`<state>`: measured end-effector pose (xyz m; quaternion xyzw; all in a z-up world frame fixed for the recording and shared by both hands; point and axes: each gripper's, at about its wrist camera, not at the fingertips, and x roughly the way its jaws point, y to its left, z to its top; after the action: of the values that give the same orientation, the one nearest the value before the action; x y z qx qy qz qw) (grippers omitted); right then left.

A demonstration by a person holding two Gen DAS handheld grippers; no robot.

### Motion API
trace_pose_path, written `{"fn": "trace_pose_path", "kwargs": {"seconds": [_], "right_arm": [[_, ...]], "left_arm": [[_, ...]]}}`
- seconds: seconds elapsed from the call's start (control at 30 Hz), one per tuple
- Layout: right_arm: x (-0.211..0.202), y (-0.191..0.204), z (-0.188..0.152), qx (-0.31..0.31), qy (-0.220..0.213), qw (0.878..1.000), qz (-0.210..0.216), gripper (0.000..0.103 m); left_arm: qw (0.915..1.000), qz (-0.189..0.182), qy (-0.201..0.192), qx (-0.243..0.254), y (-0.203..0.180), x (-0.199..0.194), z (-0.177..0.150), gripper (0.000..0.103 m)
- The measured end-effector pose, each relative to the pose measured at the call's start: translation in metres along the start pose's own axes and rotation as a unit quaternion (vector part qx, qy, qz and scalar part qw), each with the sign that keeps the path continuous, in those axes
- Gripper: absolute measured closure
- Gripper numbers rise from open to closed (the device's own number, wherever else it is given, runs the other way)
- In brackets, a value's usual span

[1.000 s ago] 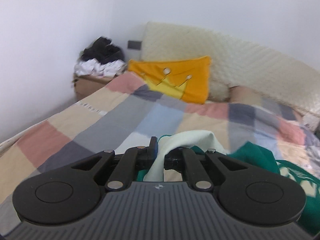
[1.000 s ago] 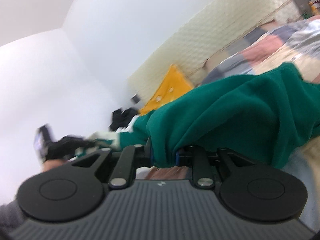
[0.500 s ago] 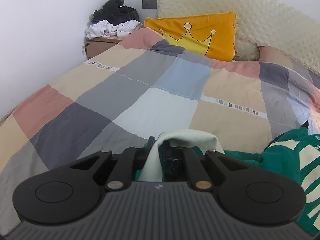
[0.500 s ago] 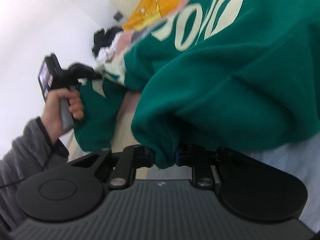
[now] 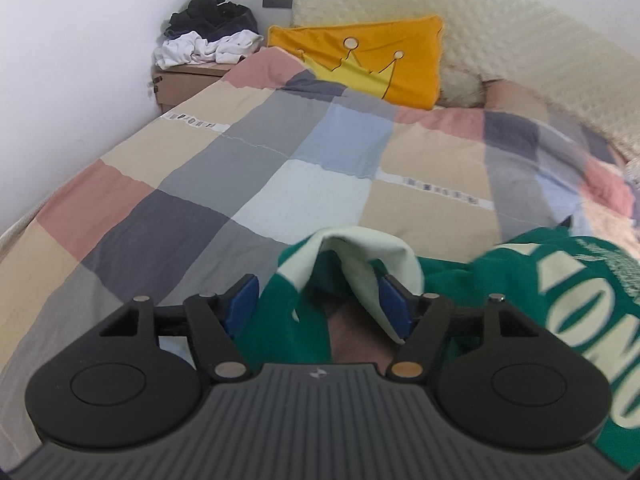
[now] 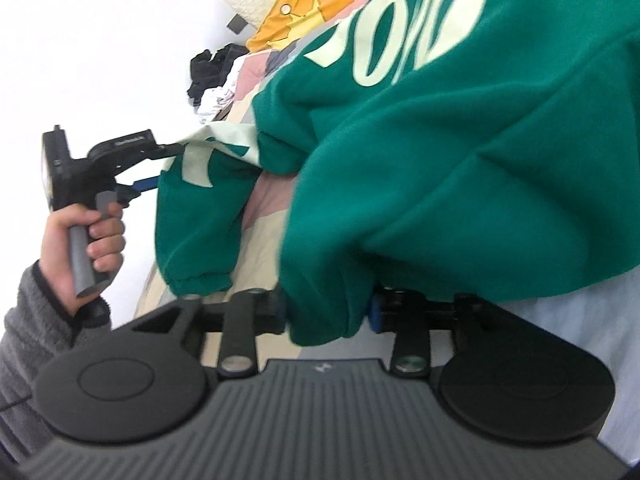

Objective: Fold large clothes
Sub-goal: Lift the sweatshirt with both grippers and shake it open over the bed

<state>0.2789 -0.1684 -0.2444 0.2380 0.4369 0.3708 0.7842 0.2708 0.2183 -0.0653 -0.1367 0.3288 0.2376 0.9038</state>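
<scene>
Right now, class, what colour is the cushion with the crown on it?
Orange, with a yellow crown: the cushion shows best in the left wrist view.

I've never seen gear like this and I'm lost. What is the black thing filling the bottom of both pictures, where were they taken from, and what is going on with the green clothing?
The black thing is a hand-held gripper; a person holds one in each hand, and each carries a camera looking along its jaws. One picture comes from the left gripper, the other from the right gripper, which also sees the left one and the hand gripping it. Both work over a bed with a checked quilt and an orange pillow; a pile of clothes sits on a box in the corner. A green sweatshirt lies across the quilt. Both grippers' jaws are opening, with sweatshirt cloth between them, so it seems to be being let go.
</scene>
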Motion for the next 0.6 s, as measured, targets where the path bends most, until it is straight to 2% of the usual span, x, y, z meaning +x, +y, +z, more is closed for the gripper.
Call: {"fn": "trace_pose_path", "kwargs": {"seconds": [0.03,0.1,0.17,0.3,0.37,0.5,0.6], "right_arm": [[-0.001,0.004,0.0,-0.005,0.003,1.0,0.002,0.049],[-0.005,0.011,0.0,-0.009,0.002,1.0,0.008,0.026],[-0.009,0.017,0.0,-0.004,-0.005,1.0,0.019,0.016],[-0.022,0.022,0.005,-0.011,-0.024,1.0,0.017,0.016],[-0.033,0.016,0.01,0.008,-0.039,0.999,0.031,0.016],[-0.058,-0.004,0.022,0.056,-0.089,0.993,0.045,0.016],[-0.073,-0.021,0.03,0.085,-0.116,0.988,0.047,0.016]], "left_arm": [[1.0,-0.007,0.0,-0.001,0.0,-0.009,-0.002,0.031],[0.9995,-0.03,0.002,-0.004,-0.005,-0.03,-0.008,0.03],[0.9981,-0.061,0.006,-0.01,-0.013,-0.051,-0.015,0.03],[0.9942,-0.107,0.008,-0.006,-0.039,-0.08,-0.03,0.03],[0.9915,-0.128,0.018,-0.01,-0.054,-0.086,-0.039,0.03],[0.9869,-0.154,0.044,-0.022,-0.076,-0.073,-0.051,0.03],[0.9791,-0.18,0.081,-0.048,-0.088,-0.051,-0.062,0.03]]}}
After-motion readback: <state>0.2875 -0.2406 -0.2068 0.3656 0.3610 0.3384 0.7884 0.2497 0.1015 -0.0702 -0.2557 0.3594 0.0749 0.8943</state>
